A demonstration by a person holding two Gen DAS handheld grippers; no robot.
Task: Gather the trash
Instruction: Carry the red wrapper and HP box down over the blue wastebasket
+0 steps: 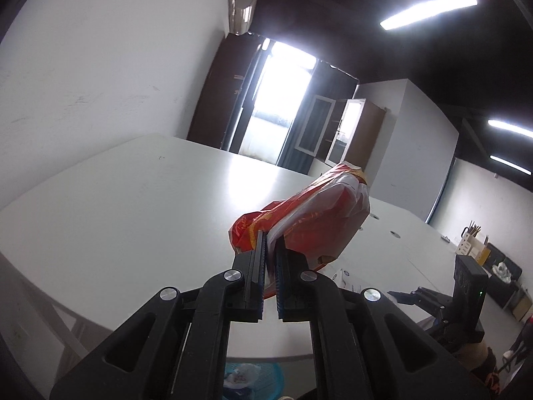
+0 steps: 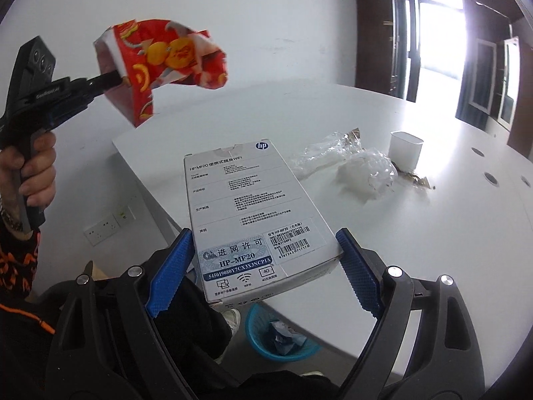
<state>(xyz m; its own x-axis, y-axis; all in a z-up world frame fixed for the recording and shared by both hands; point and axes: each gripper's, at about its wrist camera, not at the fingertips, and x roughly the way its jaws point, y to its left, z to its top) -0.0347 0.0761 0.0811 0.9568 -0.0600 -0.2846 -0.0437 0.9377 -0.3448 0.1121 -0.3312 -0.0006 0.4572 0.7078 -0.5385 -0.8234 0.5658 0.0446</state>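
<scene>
Both hands are busy with trash at this moment. The left gripper (image 1: 270,256) has its fingers clamped on the edge of a red wrapper (image 2: 160,63), which hangs in the air above the desk (image 2: 416,250). The right gripper (image 2: 265,271) holds a white box (image 2: 246,213): its blue fingers stand wide, one against each long side of the box, and the box is lifted at the near corner of the desk, with its near end past the edge.

Below that edge, on the floor, stands a blue basket (image 2: 266,346). Some crumpled pieces already lie inside it, so a part of the collecting seems to be done. The box end is almost over the basket, and the wrapper is higher and more to the left of it.

What is left, as I judge it: both held things must still go into the basket. After that, more trash waits on the desk, well apart from the box: some crumpled clear plastic (image 2: 359,170) and small brown scraps (image 2: 416,180) beside a white cup (image 2: 406,150). I cannot tell whether the cup is also trash. So the task looks to be somewhere in the middle, not near the end.
</scene>
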